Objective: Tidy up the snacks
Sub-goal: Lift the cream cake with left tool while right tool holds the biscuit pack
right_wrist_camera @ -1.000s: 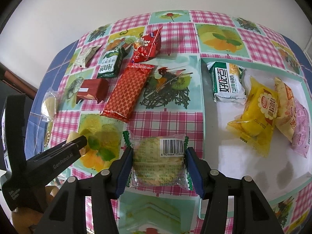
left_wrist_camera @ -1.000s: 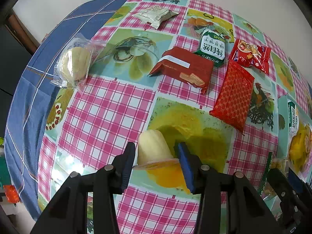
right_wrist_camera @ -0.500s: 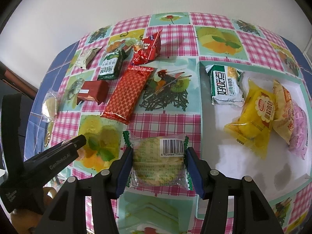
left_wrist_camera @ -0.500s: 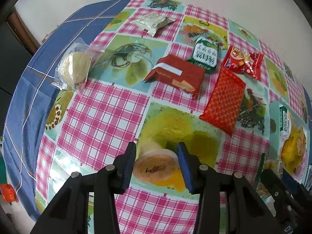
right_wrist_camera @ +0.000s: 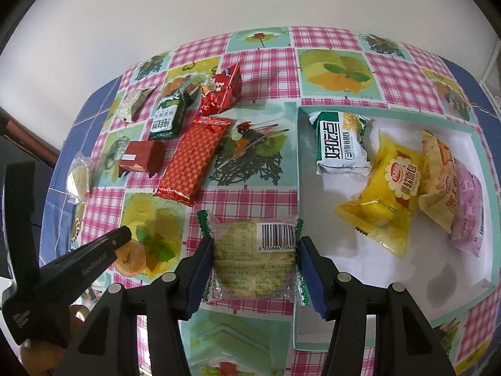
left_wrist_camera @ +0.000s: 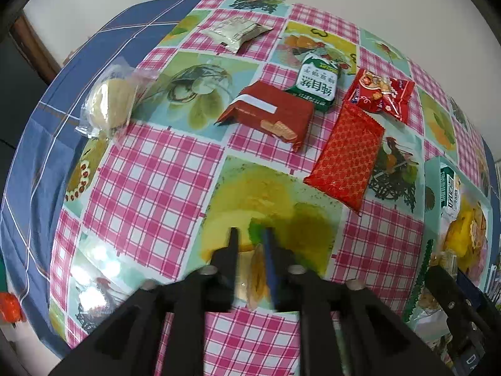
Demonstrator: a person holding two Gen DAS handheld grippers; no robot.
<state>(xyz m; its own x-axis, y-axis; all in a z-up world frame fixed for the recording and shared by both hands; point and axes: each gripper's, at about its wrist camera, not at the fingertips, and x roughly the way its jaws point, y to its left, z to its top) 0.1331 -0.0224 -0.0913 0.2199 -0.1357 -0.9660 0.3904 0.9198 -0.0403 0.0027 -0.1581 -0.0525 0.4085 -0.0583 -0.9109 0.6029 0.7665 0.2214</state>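
Note:
My left gripper (left_wrist_camera: 250, 235) has its jaws closing on a small jelly cup (left_wrist_camera: 255, 274) with an orange lid, which now sits edge-on between the pads. In the right wrist view that cup (right_wrist_camera: 130, 257) shows just under the left gripper's fingertip (right_wrist_camera: 120, 238). My right gripper (right_wrist_camera: 255, 250) is shut on a clear-wrapped cake packet (right_wrist_camera: 250, 260) with green crimped ends and a barcode. It is held just left of the white tray (right_wrist_camera: 360, 282). The tray holds a green-and-white packet (right_wrist_camera: 339, 144), a yellow packet (right_wrist_camera: 388, 194) and two more at its right side.
On the checked tablecloth lie a long red packet (left_wrist_camera: 344, 153), a red wafer pack (left_wrist_camera: 269, 112), a green packet (left_wrist_camera: 316, 84), a red candy bag (left_wrist_camera: 380, 94), a silver packet (left_wrist_camera: 235, 31) and a clear-wrapped pastry (left_wrist_camera: 109, 103) near the left edge.
The left jaws have narrowed onto the jelly cup, which has tipped from upright to edge-on between the pads. The right gripper and its cake packet have not moved.

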